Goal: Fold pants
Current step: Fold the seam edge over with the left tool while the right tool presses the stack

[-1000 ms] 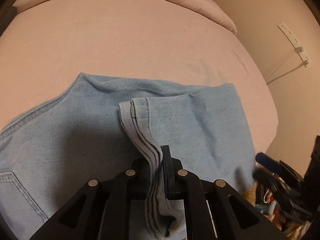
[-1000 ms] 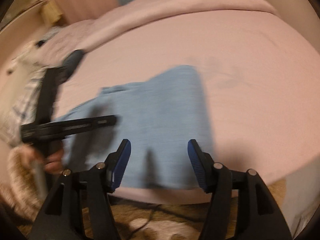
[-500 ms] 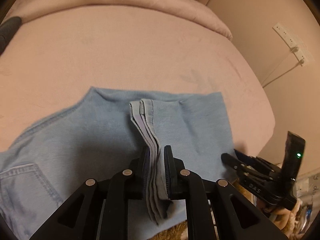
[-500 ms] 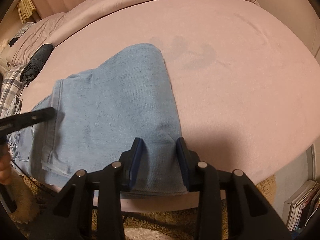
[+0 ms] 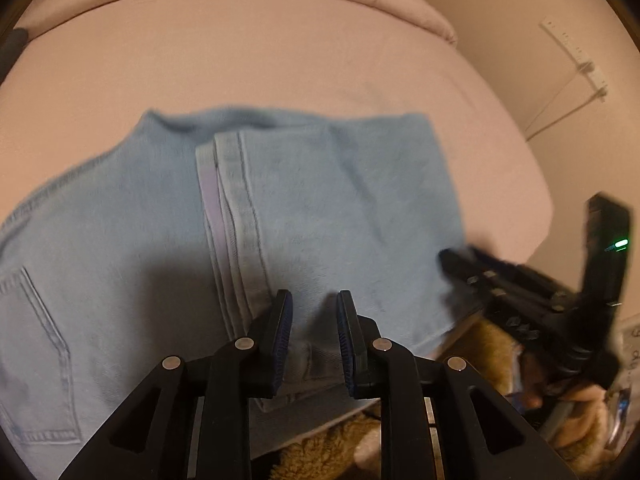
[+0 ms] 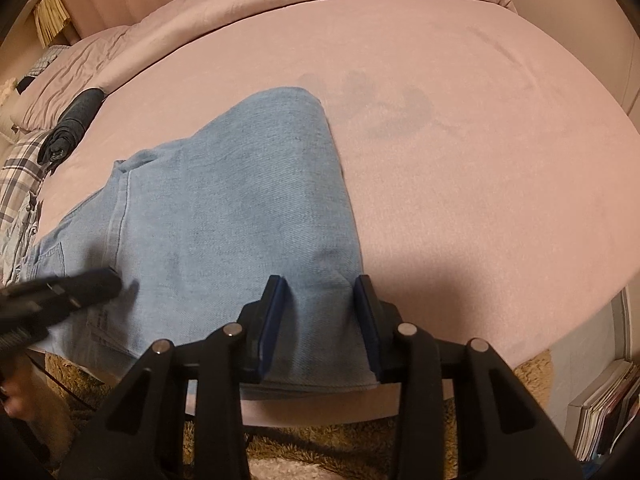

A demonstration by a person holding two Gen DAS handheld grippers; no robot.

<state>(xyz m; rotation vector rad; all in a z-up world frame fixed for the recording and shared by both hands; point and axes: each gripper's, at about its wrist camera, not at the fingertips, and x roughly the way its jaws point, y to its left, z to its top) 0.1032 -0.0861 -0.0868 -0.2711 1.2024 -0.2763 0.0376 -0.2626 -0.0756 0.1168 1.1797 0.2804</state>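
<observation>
Light blue jeans point(image 5: 340, 200) lie folded on the pink bed point(image 5: 240, 48), near its front edge. The stacked leg hems point(image 5: 228, 208) rest flat across them, just left of my left gripper point(image 5: 314, 296). Its jaws are opening, and they hover over the denim without pinching it. A back pocket point(image 5: 44, 340) shows at far left. My right gripper point(image 6: 318, 280) stands part-way open, tips down on the jeans point(image 6: 240, 200) at their near right corner, with denim between the jaws. The right gripper point(image 5: 452, 258) looks blurred in the left wrist view. The left gripper point(image 6: 60, 288) looks blurred in the right wrist view.
A rolled dark garment point(image 6: 72, 128) and plaid cloth point(image 6: 20, 168) lie at the bed's point(image 6: 480, 160) far left. A shaggy tan rug point(image 6: 360, 440) covers the floor below the front edge. Books point(image 6: 604, 404) stand at lower right. A power strip point(image 5: 576, 56) hangs on the wall.
My left gripper let go of the hems, its jaws parted and it shifted right; the hems now lie flat. My right gripper came down onto the jeans' corner and its jaws narrowed.
</observation>
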